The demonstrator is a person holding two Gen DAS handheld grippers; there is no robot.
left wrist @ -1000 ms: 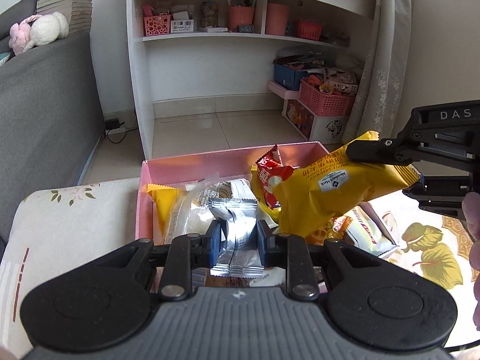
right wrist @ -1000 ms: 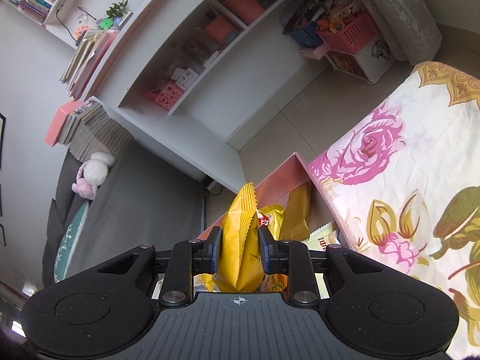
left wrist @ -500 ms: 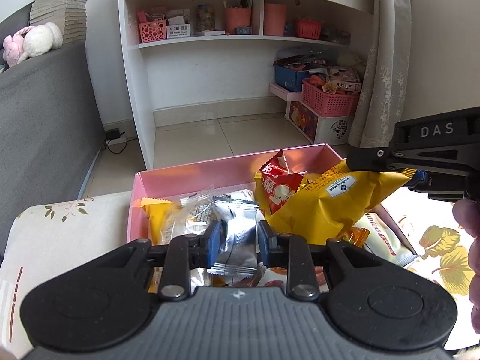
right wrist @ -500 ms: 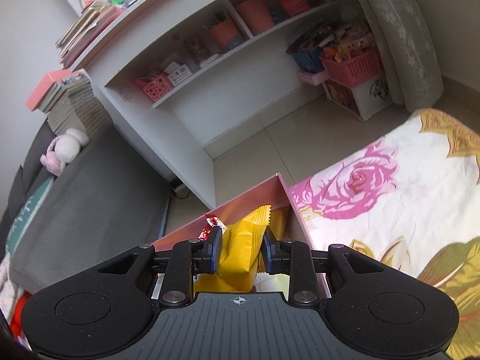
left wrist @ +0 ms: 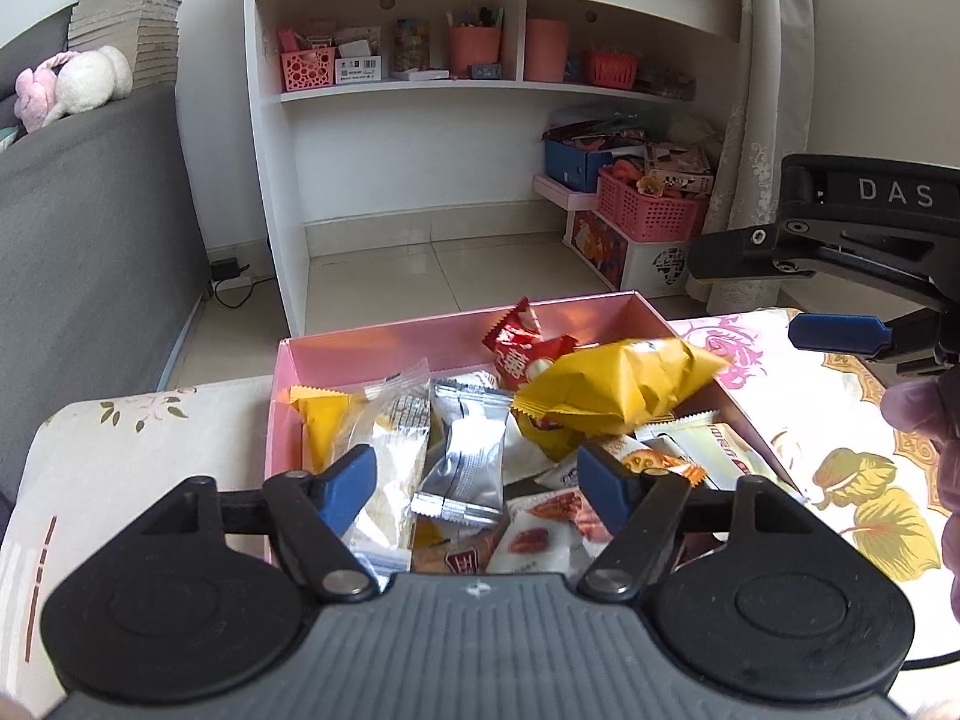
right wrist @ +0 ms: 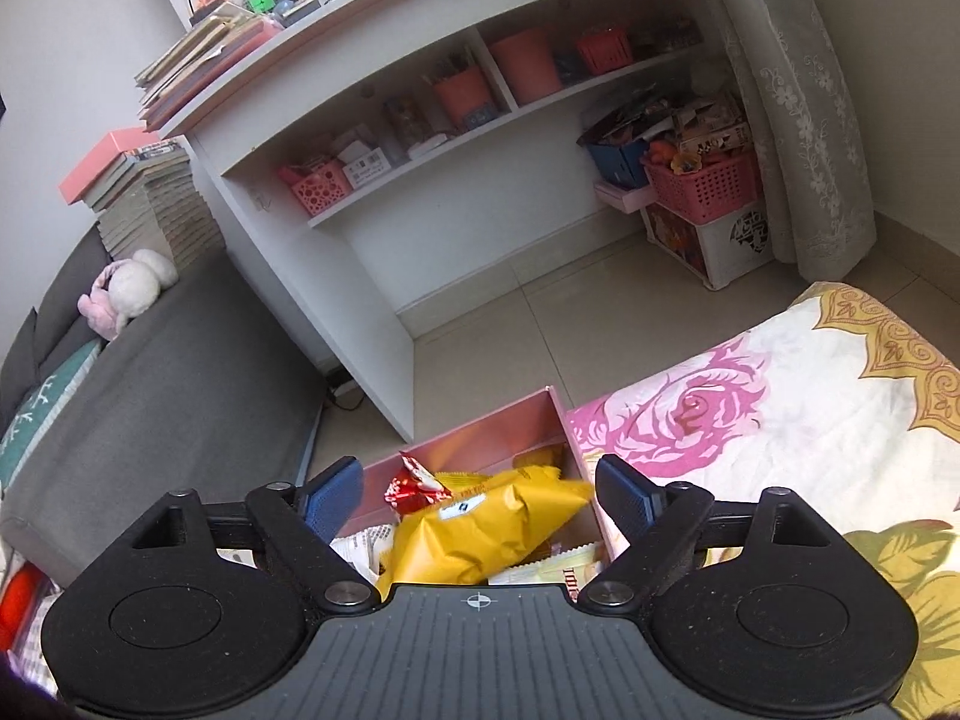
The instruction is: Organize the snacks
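Both grippers' jaws just opened, nothing pinched: L gripper [left wrist: 474, 483] spread over silver packet [left wrist: 465, 459], R gripper [right wrist: 477, 495] above yellow bag [left wrist: 618, 387]; both snacks lie loose in pink box [left wrist: 360, 351], prob dropped there for sorting

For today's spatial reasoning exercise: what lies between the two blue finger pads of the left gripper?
In the left wrist view, the open left gripper has a silver foil packet lying loose between its pads, resting on other snacks inside the pink box, untouched by either pad.
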